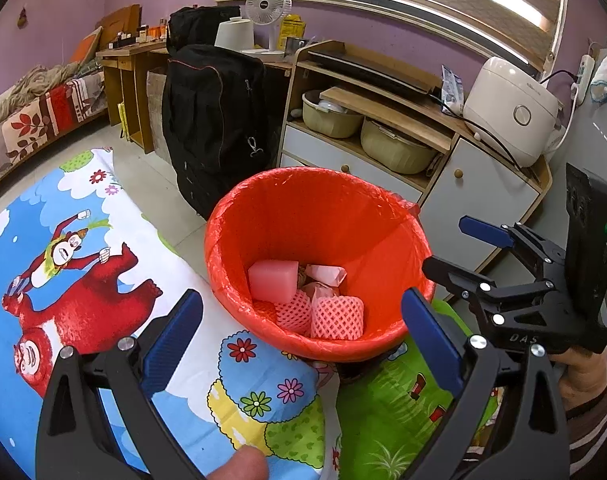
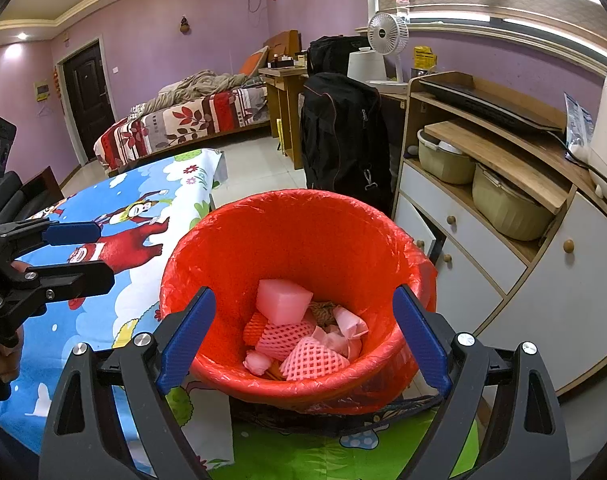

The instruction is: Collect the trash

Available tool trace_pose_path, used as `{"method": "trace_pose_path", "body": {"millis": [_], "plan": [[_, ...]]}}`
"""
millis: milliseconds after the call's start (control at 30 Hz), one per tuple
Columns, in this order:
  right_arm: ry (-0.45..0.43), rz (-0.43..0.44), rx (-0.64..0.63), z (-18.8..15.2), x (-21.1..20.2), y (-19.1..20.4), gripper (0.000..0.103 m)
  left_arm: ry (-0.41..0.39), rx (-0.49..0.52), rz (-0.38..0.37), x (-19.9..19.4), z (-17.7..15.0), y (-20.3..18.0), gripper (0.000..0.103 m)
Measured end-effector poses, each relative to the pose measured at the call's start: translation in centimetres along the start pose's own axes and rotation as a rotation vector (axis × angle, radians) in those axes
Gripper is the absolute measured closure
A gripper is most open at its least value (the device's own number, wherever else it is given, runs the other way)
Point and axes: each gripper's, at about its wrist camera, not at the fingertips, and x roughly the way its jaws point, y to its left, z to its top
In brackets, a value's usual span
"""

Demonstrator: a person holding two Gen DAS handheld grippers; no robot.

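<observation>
Hovering above the red-lined trash bin, the right gripper and left gripper both stand wide open and empty. Foam block, foam netting and crumpled paper lie inside. Judged complete; withdraw straight upward, clear of the liner.

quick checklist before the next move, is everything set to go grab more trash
1. Left gripper empty, blue fingers spread apart: ok.
2. Right gripper empty, fingers spread apart: ok.
3. Round bin with red plastic liner upright, mouth unobstructed: ok.
4. Trash already dropped sits inside the bin: pink foam block, pink foam fruit nets and crumpled pink paper at the bottom: ok.
5. Room left in the bin, contents cover only the bottom: ok.
6. More trash left on the cartoon-print tablecloth: cannot tell; none shows on the visible part, and the rest is out of view.
</observation>
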Motion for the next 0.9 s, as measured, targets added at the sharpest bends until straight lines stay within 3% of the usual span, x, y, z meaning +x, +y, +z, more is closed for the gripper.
{"method": "trace_pose_path", "body": {"millis": [900], "plan": [[0.001, 0.001, 0.000, 0.04, 0.00, 0.01, 0.018, -0.019, 0.017, 0.001, -0.52, 0.13, -0.40, 0.007]]}}
